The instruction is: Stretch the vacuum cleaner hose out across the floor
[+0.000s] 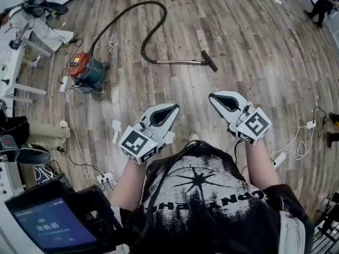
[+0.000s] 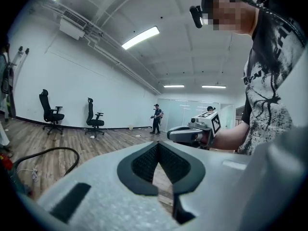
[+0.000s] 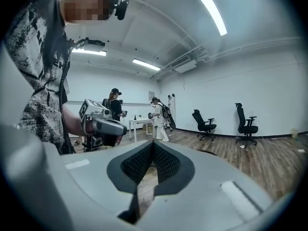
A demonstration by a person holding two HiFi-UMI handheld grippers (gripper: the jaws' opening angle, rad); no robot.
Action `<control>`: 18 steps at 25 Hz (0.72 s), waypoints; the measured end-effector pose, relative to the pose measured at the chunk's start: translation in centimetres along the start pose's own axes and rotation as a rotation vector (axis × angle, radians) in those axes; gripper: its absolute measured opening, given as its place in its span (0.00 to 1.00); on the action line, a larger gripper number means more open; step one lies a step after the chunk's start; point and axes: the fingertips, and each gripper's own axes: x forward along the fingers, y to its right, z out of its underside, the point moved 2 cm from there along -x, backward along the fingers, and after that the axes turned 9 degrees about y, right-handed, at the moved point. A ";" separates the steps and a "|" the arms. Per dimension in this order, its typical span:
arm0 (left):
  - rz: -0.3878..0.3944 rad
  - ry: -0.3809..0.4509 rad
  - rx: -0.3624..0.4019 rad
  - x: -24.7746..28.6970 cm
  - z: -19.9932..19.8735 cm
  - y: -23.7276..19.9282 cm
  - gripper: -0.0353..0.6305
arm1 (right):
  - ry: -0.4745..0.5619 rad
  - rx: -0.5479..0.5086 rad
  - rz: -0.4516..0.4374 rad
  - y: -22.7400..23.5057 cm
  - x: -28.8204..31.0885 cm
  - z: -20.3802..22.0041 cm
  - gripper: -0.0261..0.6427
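The red and teal vacuum cleaner stands on the wood floor at the far left. Its black hose loops away from it and curls back to a metal wand ending in a black floor nozzle. A piece of the hose also shows in the left gripper view. My left gripper and right gripper are held in front of my chest, well short of the hose. Both are shut with nothing between the pads, as each gripper's own view confirms: left, right.
White desks and gear line the left edge. A power strip and white cables lie on the floor near my feet. Office chairs stand by the far wall. A person stands at the far right.
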 end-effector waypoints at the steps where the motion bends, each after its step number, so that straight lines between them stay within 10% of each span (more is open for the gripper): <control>1: -0.007 -0.003 0.002 1.2 0.1 0.0 0.06 | 0.002 0.004 -0.005 1.1 -0.5 0.3 0.05; 18: -0.049 -0.073 0.049 9.2 0.5 -3.6 0.06 | -0.008 0.055 -0.052 9.1 -2.4 2.4 0.05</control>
